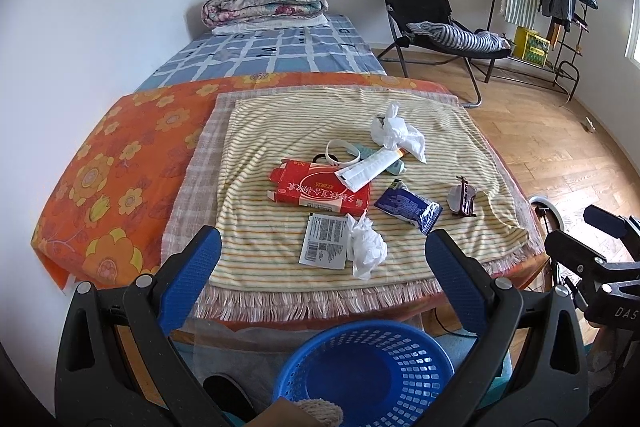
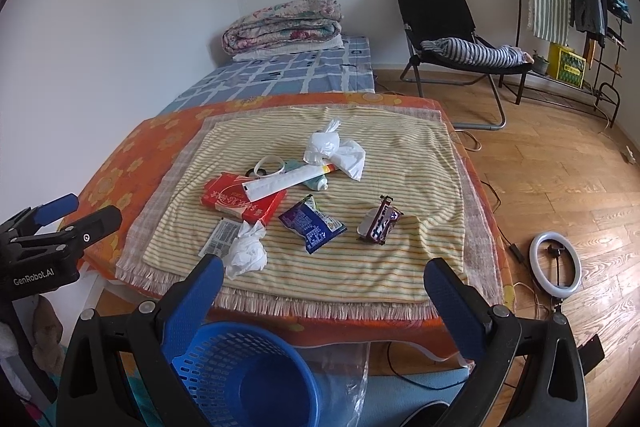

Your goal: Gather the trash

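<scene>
Blue basket (image 1: 364, 371) sits below the worktop's near edge, seemingly empty. Both grippers, left (image 1: 320, 267) and right (image 2: 324, 291), hover wide open, holding nothing. Collection not begun. Nearest crumpled tissue (image 2: 248, 253) looks the likely first pick; needs a descent.

"GenRobot.AI" in white on left claw (image 2: 60, 223) body, "DAS" partly cut off on right claw (image 1: 600, 227) body; red box (image 1: 320, 191) print & packet labels unreadable.
</scene>
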The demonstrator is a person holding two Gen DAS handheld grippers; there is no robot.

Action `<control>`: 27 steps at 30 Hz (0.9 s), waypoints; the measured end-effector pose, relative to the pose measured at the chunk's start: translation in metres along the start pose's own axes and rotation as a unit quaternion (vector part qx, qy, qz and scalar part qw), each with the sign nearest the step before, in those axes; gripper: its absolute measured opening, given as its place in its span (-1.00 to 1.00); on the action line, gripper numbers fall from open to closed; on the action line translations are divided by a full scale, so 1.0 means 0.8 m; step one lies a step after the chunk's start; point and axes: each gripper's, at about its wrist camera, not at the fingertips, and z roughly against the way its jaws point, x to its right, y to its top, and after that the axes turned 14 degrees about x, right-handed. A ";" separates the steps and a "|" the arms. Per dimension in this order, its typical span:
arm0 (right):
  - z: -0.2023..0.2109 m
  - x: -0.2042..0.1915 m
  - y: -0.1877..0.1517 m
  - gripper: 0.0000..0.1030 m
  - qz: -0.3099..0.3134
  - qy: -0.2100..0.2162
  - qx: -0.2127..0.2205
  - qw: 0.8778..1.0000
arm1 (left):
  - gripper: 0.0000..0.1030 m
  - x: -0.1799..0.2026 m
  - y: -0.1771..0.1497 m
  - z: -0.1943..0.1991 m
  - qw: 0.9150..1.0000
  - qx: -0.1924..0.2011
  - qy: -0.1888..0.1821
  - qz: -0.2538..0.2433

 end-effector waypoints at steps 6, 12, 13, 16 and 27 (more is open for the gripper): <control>-0.024 0.000 0.001 0.97 0.003 0.000 -0.014 1.000 | 1.00 -0.003 0.002 -0.018 1.000 0.002 0.004 0.002; -0.041 -0.001 0.002 0.97 0.002 -0.002 -0.015 1.000 | 1.00 -0.001 -0.002 -0.036 1.000 -0.005 0.006 -0.003; -0.044 0.000 0.002 0.97 0.004 -0.005 -0.014 1.000 | 1.00 0.000 -0.002 -0.039 1.000 -0.005 0.006 -0.004; -0.051 0.002 0.003 0.97 0.008 -0.011 -0.011 1.000 | 1.00 0.000 -0.003 -0.047 1.000 -0.007 0.007 -0.006; -0.076 0.025 0.011 0.97 -0.012 -0.038 -0.013 0.999 | 1.00 -0.017 -0.014 -0.089 0.999 -0.038 0.008 -0.003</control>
